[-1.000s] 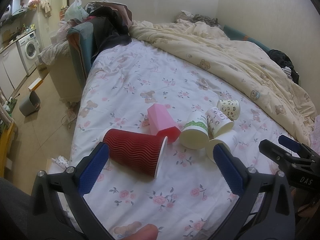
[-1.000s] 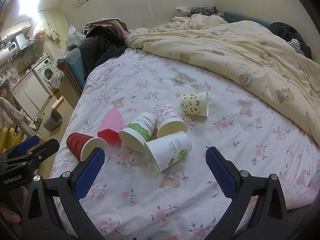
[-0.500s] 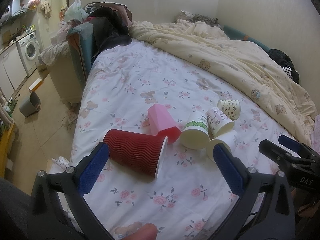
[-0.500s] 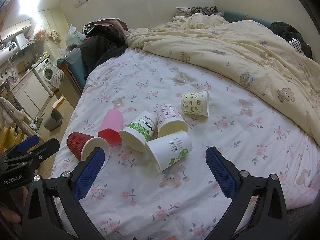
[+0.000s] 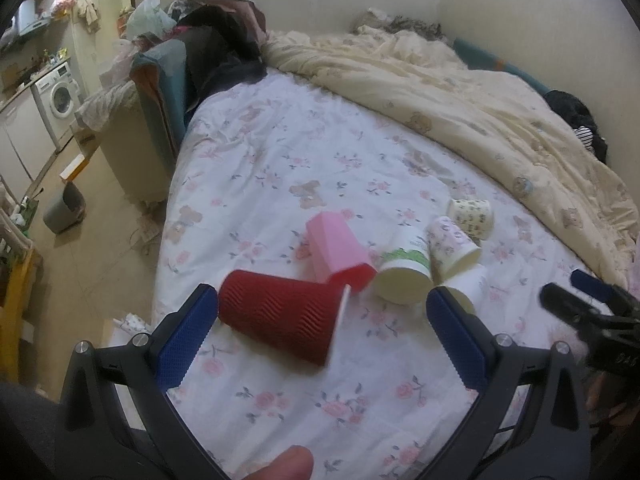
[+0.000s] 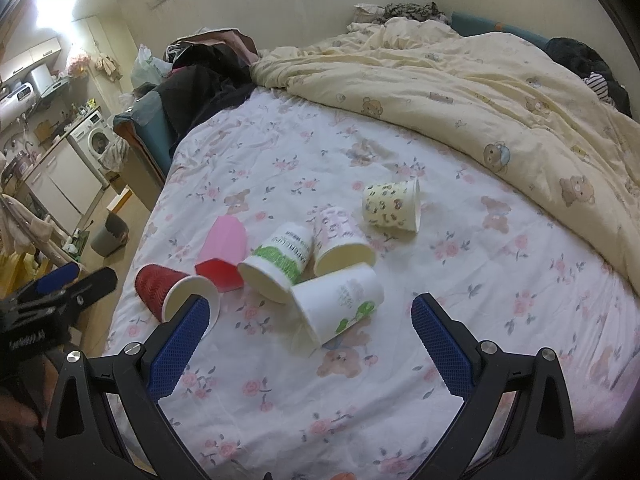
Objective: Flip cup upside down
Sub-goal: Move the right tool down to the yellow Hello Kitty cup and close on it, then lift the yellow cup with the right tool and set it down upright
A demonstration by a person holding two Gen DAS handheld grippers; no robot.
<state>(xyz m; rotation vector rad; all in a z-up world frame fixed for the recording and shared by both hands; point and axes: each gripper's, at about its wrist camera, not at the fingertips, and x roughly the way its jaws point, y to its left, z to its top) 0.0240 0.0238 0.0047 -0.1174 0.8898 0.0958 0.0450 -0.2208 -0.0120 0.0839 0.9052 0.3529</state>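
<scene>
Several cups lie on their sides on the floral bed sheet (image 5: 280, 160). A red ribbed cup (image 5: 282, 316) lies nearest my left gripper (image 5: 320, 340), which is open and empty just in front of it. Beside it lie a pink cup (image 5: 338, 248), a green-banded white cup (image 5: 404, 276), a pink-patterned cup (image 5: 452, 240) and a leopard-print cup (image 5: 470, 216). My right gripper (image 6: 310, 344) is open and empty, just short of a white cup with a green leaf print (image 6: 340, 300). The red cup (image 6: 168, 292) lies to its left.
A cream quilt (image 6: 460, 80) is heaped along the bed's far and right side. Dark clothes (image 6: 208, 80) pile up at the far left corner. The bed's left edge drops to the floor, where a grey bin (image 5: 64, 210) and a washing machine (image 5: 58, 98) stand.
Both grippers have edged forward a little toward the cups. The cups have not moved and both jaws remain open.
</scene>
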